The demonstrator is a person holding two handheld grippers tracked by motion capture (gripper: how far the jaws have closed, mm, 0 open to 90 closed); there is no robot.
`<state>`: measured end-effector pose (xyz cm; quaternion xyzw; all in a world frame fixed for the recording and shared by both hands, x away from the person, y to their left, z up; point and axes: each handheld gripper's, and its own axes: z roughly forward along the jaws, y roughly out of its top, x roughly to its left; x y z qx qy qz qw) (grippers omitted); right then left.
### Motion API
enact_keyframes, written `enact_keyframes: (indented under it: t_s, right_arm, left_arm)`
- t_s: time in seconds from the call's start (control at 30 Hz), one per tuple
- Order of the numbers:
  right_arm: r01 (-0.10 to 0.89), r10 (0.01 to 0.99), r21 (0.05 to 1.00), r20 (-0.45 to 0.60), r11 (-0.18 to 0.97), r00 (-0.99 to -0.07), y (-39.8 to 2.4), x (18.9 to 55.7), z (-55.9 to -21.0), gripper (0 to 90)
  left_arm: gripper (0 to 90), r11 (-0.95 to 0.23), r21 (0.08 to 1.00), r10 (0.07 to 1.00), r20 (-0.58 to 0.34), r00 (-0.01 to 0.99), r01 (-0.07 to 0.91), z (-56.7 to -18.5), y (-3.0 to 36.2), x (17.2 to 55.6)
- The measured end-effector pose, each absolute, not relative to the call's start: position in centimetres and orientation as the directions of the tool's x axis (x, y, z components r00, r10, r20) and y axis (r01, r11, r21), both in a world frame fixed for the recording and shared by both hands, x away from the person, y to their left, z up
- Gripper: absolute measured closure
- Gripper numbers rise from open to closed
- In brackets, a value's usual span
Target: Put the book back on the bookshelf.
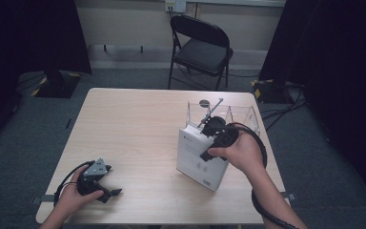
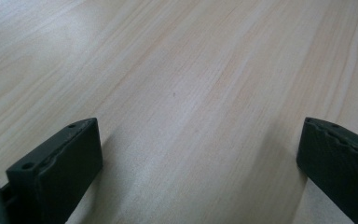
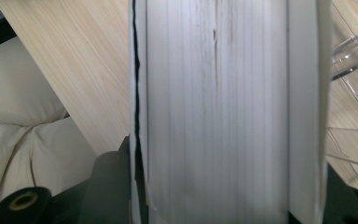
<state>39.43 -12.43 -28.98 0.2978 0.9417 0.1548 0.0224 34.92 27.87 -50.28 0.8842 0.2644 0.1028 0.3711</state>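
The wooden table (image 1: 138,138) takes up the middle of the high view, most of its top bare, with a black folding chair (image 1: 201,47) behind it at the upper centre. On the right part of the table stands a clear plastic holder (image 1: 240,114) with upright dividers, and it looks empty apart from a thin rod leaning in it.

Just in front of that holder, right of centre, a thick white book (image 1: 198,160) is lifted at a tilt, its lower corner close to or on the table; which, I cannot tell. The right gripper (image 1: 213,128) is clamped on its upper edge, jaws pressing from either side. In the right gripper view the book's page edges (image 3: 214,112) run up the middle of the frame, with a dark jaw on each side at the bottom and the holder's clear ribs (image 3: 354,56) at the right edge.

At the lower left of the high view the left gripper (image 1: 106,190) rests on the table, well away from the book. In the left gripper view its jaws stand wide apart with nothing but wood grain (image 2: 191,93) between them.

As I read it, the book is picked up and on its way to the holder; sliding it upright between the dividers and letting go is still to come. The left gripper has no part yet.
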Motion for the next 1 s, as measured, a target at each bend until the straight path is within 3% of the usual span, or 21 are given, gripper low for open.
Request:
enact_keyframes:
  t_s: [1.0]
  right_arm:
    - [0.608,0.625,0.314,0.056,0.729,-0.778,-16.5,38.7,-28.6,51.7]
  left_arm:
    - [0.0,-0.590,0.708,0.541,-0.011,0.841,0.389,-50.3,27.9,34.9]
